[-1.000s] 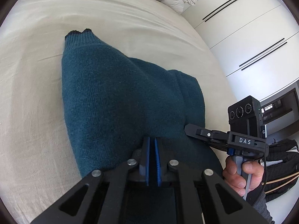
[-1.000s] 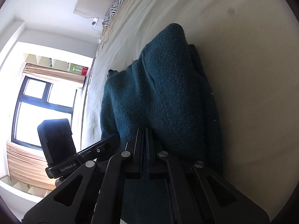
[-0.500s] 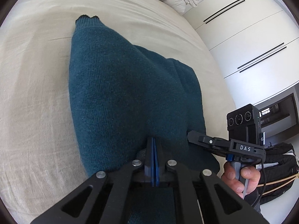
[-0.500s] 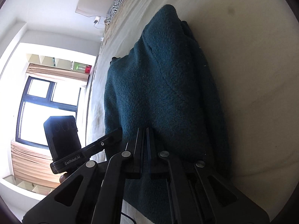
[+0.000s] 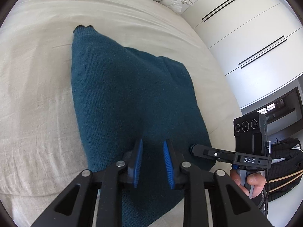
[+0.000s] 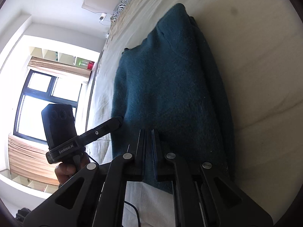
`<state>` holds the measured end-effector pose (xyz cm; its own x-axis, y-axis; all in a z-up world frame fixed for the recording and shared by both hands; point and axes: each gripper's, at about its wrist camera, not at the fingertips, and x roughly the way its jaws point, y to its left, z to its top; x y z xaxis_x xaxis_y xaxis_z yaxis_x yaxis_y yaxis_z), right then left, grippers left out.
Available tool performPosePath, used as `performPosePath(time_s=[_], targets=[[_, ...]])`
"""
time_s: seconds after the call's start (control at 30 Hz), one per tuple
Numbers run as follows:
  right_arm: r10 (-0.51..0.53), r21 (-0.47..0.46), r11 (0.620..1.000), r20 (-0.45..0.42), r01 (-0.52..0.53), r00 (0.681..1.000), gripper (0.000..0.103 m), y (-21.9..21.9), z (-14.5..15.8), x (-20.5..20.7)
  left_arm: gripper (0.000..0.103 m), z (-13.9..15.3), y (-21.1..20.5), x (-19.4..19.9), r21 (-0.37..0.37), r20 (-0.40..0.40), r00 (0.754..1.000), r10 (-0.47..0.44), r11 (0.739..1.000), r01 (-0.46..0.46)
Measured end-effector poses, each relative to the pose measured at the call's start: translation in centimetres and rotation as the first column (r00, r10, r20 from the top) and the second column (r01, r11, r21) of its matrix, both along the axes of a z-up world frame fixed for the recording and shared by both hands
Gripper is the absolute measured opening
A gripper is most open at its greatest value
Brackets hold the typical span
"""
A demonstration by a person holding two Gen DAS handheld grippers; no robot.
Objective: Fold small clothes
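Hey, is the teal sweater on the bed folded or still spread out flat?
Folded. The teal sweater lies doubled on the bed: in the right wrist view a second layer's edge shows beneath the top one.

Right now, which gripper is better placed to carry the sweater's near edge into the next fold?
Right. The right gripper is shut on the teal sweater at its near edge. The left gripper is opening, its blue fingers apart over the knit on the bed.

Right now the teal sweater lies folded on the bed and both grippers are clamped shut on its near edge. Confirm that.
Not quite. The right gripper is shut on the teal sweater on the bed, but the left wrist view shows the left gripper opening, pads apart.
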<state>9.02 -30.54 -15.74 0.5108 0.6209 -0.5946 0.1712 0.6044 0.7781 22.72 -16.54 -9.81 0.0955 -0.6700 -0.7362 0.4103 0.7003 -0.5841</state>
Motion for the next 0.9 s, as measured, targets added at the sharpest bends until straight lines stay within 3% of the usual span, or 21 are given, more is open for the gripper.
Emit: performPosePath(time_s=[0.03,0.07,0.17,0.2,0.23,0.27,0.3,0.33,0.37,0.4,0.53,0.7,0.8,0.83,0.9], targets=[[-0.005,0.007,1.000,-0.011,0.005,1.000,0.004,-0.1,-1.0,-0.1,0.012,-0.8,0.1,0.3,-0.012,-0.021,1.000,0.014,1.000,-0.014],[-0.013,0.023,1.000,-0.001,0.013,1.000,0.002,-0.2,-1.7,-0.3,0.010,-1.1,0.3,0.6,-0.015,-0.033,0.999,0.031,0.999,-0.032],[-0.019,0.026,0.999,0.007,0.018,1.000,0.006,-0.8,-0.5,-1.4,0.011,0.0,0.8,-0.1,-0.035,-0.019,0.999,0.031,0.999,-0.032],[-0.011,0.005,1.000,0.027,0.011,1.000,0.007,-0.7,0.6,-1.6,0.021,0.7,1.2,-0.4,-0.044,-0.008,0.999,0.031,0.999,-0.031],[-0.015,-0.012,1.000,0.057,0.015,0.998,0.008,-1.0,1.7,-1.9,0.038,1.5,1.8,-0.7,-0.067,-0.002,0.999,0.038,0.997,-0.038],[-0.024,-0.021,0.999,0.089,0.026,0.996,0.016,-1.5,2.9,-2.3,0.049,2.4,2.6,-0.9,-0.099,0.012,0.998,0.054,0.994,-0.053],[-0.040,-0.023,0.999,0.115,0.043,0.993,0.030,-2.3,4.0,-2.6,0.071,3.3,3.6,-1.1,-0.128,0.036,0.996,0.082,0.989,-0.076],[-0.068,-0.030,0.997,0.133,0.072,0.989,0.042,-3.2,4.8,-2.9,0.085,3.8,4.6,-1.1,-0.142,0.059,0.991,0.119,0.984,-0.110],[-0.108,-0.049,0.992,0.146,0.116,0.983,0.070,-4.2,5.5,-3.0,0.087,4.0,5.5,-0.8,-0.140,0.068,0.986,0.153,0.980,-0.143],[-0.152,-0.076,0.983,0.157,0.165,0.976,0.079,-5.1,6.1,-3.0,0.087,3.8,6.3,-0.2,-0.134,0.055,0.984,0.170,0.978,-0.161],[-0.165,-0.110,0.979,0.072,0.173,0.984,0.079,-7.6,5.4,-0.5,0.086,1.3,8.2,1.8,-0.110,-0.053,0.977,0.206,0.971,-0.211],[-0.111,-0.119,0.987,-0.033,0.106,0.993,0.077,-8.3,2.6,3.4,0.086,-0.9,6.7,2.0,-0.068,-0.097,0.987,0.128,0.989,-0.135],[-0.109,-0.116,0.988,-0.030,0.105,0.994,0.077,-8.3,1.9,4.4,0.086,-1.9,5.4,2.3,-0.053,-0.114,0.988,0.104,0.992,-0.111],[-0.106,-0.101,0.989,-0.018,0.104,0.994,0.075,-8.2,1.9,4.6,0.086,-2.0,5.1,2.5,-0.051,-0.116,0.988,0.106,0.992,-0.112],[-0.069,-0.063,0.996,-0.026,0.068,0.997,0.055,-7.8,1.8,5.2,0.086,-2.2,5.0,2.9,-0.062,-0.124,0.986,0.112,0.991,-0.120]])
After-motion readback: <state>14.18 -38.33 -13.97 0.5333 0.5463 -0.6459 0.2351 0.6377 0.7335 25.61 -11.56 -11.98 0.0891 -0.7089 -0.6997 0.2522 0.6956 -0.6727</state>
